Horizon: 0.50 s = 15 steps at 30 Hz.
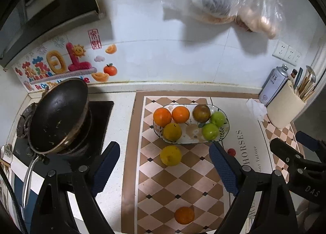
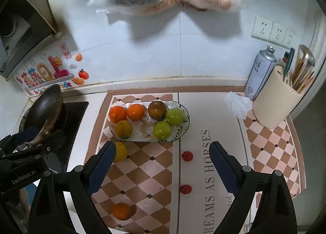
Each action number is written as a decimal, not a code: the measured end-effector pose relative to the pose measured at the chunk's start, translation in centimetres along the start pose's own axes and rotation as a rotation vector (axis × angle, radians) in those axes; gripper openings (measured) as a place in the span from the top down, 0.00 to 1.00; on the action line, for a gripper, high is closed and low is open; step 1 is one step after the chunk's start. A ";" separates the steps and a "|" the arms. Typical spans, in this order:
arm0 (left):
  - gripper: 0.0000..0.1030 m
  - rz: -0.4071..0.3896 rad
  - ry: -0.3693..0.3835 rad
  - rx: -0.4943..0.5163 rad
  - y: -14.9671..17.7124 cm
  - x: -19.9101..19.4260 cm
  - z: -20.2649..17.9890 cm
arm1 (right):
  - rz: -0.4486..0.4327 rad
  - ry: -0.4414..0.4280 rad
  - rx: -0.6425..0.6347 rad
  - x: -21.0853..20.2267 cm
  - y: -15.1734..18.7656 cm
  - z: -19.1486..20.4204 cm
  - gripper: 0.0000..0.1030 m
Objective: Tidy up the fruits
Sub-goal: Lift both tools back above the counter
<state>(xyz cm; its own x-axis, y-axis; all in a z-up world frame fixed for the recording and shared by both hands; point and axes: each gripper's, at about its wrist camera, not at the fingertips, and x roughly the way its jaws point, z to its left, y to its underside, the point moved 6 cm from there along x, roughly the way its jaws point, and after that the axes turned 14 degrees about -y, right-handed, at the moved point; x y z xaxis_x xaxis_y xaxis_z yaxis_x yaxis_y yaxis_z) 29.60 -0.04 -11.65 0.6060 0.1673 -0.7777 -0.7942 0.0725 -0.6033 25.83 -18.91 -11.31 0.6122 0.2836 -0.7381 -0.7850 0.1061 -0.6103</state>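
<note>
Fruits (image 1: 170,155) lie on a checkered kitchen mat (image 1: 183,183); both claws (image 1: 164,164) (image 2: 161,164) gape wide.

My approach over the checkered mat (image 1: 179,183) lies open; a yellow fruit (image 1: 170,155) fronts the plate (image 1: 224,132), the wok (image 1: 58,115) flanks left, the utensil holder (image 2: 277,99) right.

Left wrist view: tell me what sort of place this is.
Most likely a home kitchen counter. A dark wok sits on a gas stove, a cream holder of chopsticks and utensils stands by wall sockets, and a plate of fruit rests on a checkered mat.
</note>
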 end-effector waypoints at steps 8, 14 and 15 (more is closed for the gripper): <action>0.13 -0.056 -0.001 -0.001 1.1 -3.1 0.6 | -0.063 0.017 -0.028 -4.0 0.7 1.9 0.08; 0.13 -0.041 0.020 -0.002 1.8 -3.5 0.5 | -0.085 -0.001 -0.003 -5.3 1.2 2.2 0.08; 0.13 -0.038 0.022 -0.004 1.9 -3.4 0.5 | -0.082 -0.007 0.003 -5.3 1.2 2.0 0.08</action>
<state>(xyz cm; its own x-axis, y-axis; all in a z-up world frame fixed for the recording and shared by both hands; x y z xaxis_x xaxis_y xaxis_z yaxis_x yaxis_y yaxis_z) 25.99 0.06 -10.01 0.6362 0.1428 -0.7582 -0.7708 0.0743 -0.6328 21.44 -18.36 -7.58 0.6741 0.2809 -0.6832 -0.7323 0.1326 -0.6680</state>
